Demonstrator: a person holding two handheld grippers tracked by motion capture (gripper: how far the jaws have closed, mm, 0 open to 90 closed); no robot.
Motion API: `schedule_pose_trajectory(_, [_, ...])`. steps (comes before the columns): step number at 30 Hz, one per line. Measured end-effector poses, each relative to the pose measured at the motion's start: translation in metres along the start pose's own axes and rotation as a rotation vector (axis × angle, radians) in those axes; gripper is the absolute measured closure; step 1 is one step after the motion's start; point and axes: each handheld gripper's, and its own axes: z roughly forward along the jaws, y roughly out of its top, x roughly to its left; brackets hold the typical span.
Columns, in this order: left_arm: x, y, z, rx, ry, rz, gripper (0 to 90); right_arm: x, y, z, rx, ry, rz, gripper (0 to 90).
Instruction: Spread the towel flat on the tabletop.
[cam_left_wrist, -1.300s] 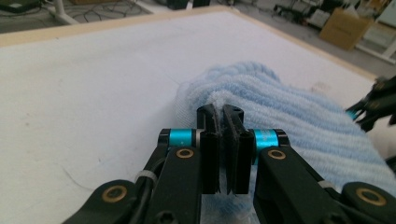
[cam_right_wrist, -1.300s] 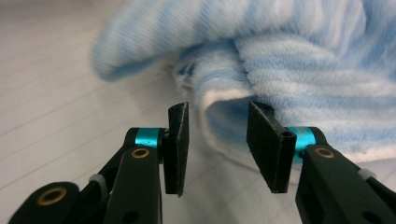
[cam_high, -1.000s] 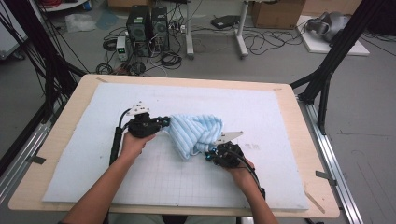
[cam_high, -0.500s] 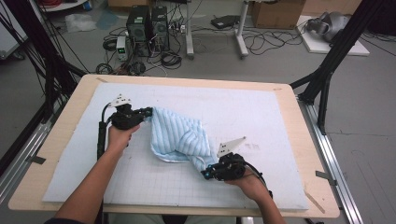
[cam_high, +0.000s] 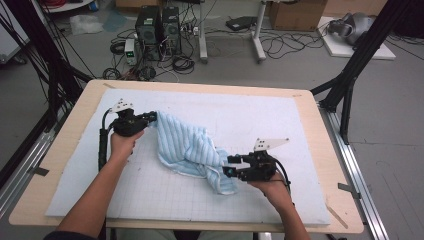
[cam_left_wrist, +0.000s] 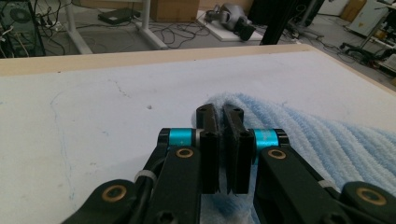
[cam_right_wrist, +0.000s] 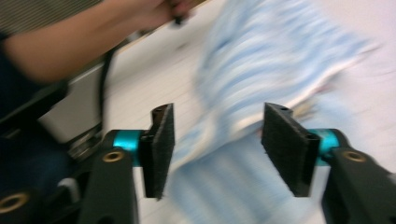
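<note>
High view first: your left gripper (cam_high: 150, 118) sits at the centre left of the frame, pinching one end of the light blue striped towel (cam_high: 186, 146), which lies stretched in a rumpled diagonal band across the white gridded mat (cam_high: 260, 120) toward the lower middle. Your right gripper (cam_high: 231, 166), at the lower centre right, has its jaws parted beside the towel's near end, which rests on the mat. That looks like you anchoring one corner while the other hand lets go to take a better hold for spreading the cloth. Left gripper view: the two black jaws at the centre bottom are pressed almost together with a thin fold of the towel (cam_left_wrist: 327, 140) nipped between them, the rest of it trailing off to the right. Right gripper view: though blurred, your jaws have just been opening and stand wide apart, the pads (cam_right_wrist: 161, 144) off the towel (cam_right_wrist: 261, 65), which lies beyond and between them.
</note>
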Motion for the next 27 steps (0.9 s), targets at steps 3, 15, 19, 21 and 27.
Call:
schedule_pose_trajectory(3, [0.0,-0.001,0.001,0.007,-0.008,0.001,85.0,-0.01,0.012,0.01,0.015,-0.105,-0.011,40.1])
schedule_pose_trajectory(15, [0.002,-0.005,0.004,0.025,0.007,0.013,83.5,-0.055,0.054,0.101,0.155,-0.25,-0.036,39.1])
schedule_pose_trajectory(19, [0.004,-0.007,0.002,0.035,0.005,0.003,82.6,-0.062,0.065,0.137,0.251,-0.355,-0.055,39.2])
schedule_pose_trajectory(21, [0.004,-0.007,0.001,0.036,0.007,0.006,82.6,-0.063,0.067,0.152,0.286,-0.383,-0.07,40.9])
schedule_pose_trajectory(27, [0.009,-0.012,-0.003,0.049,0.02,0.012,82.6,-0.061,0.067,0.16,0.33,-0.346,-0.173,78.8])
